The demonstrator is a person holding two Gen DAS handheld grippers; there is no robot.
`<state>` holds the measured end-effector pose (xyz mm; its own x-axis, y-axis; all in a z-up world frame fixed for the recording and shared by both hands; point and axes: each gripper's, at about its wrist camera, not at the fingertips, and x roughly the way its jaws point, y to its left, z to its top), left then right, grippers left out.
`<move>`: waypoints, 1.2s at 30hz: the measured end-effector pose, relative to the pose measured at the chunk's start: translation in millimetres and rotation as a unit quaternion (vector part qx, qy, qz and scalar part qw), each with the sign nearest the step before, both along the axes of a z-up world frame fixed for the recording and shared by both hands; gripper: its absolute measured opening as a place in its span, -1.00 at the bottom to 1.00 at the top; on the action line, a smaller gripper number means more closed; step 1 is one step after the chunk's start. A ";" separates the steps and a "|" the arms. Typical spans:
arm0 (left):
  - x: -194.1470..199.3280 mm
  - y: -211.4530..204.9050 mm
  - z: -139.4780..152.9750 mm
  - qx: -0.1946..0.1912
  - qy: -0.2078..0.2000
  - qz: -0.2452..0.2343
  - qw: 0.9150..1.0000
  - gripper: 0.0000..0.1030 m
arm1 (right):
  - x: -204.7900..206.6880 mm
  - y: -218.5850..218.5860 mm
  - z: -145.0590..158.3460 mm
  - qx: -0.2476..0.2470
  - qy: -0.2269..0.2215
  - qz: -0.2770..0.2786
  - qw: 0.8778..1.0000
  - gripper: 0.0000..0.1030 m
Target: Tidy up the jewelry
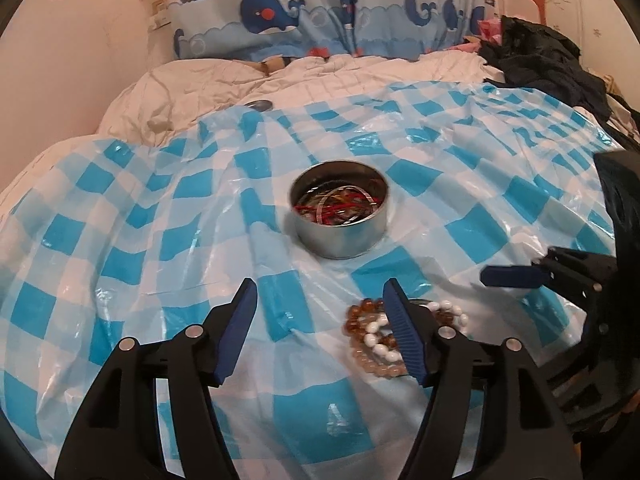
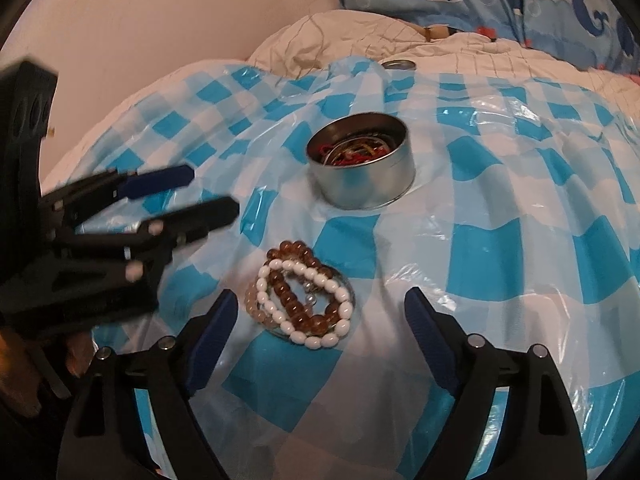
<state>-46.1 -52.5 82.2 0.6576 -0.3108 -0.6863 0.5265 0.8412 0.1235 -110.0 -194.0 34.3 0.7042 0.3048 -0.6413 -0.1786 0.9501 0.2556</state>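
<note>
Bracelets (image 2: 303,295) amid open checkered sheet (image 2: 500,248)

My left gripper (image 1: 320,292): matte black plastic frame, two chunky arms, triangular cutouts down low. Round silver pins at pivots, two per arm. Fingers (image 1: 404,332) dark blue, ribbed along inner faces, tapering to points. My right gripper (image 2: 320,304): same build, black arms, silver pins, blue ribbed fingers (image 2: 212,340). Seen side-on from other camera, body behind fingers is black curved plate with oval holes. No cables or labels visible. No sleeve I can make out.
</note>
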 end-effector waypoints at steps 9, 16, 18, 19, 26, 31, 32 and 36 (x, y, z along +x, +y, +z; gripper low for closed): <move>23.2 40.9 3.2 -0.052 0.032 0.061 0.996 0.32 | 12.5 22.3 -17.6 -0.051 0.018 0.022 0.998 0.64; 24.7 40.7 -0.9 -0.057 0.043 0.059 0.996 0.35 | 14.4 16.7 -18.8 -0.045 0.020 0.015 0.999 -0.16; 24.6 40.2 -2.1 -0.058 0.048 0.058 0.995 0.37 | 12.4 11.8 -16.2 -0.030 0.019 0.010 0.999 -0.42; 25.8 40.4 -4.1 -0.061 0.054 0.059 0.995 0.37 | 11.4 8.4 -14.3 -0.017 0.019 0.010 1.000 -0.44; 33.6 35.4 -20.3 -0.072 0.087 0.054 0.992 0.38 | 9.2 0.3 -8.1 0.008 0.013 0.005 1.000 -0.84; 34.8 28.4 -25.8 -0.066 0.091 0.049 0.992 0.38 | 5.0 0.0 -2.3 0.004 0.005 0.006 1.000 -0.84; 35.0 28.8 -25.6 -0.067 0.091 0.049 0.992 0.38 | 5.7 0.4 -2.6 0.001 0.009 0.004 1.000 -0.83; 35.6 27.4 -25.9 -0.069 0.090 0.052 0.992 0.39 | 8.7 0.1 -8.8 0.006 0.022 0.003 1.000 -0.12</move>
<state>-10.5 -25.1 56.3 0.5612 -0.3471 -0.7514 0.4385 0.8946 -0.0858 -101.3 -193.9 25.5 0.6733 0.3163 -0.6683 -0.1716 0.9460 0.2749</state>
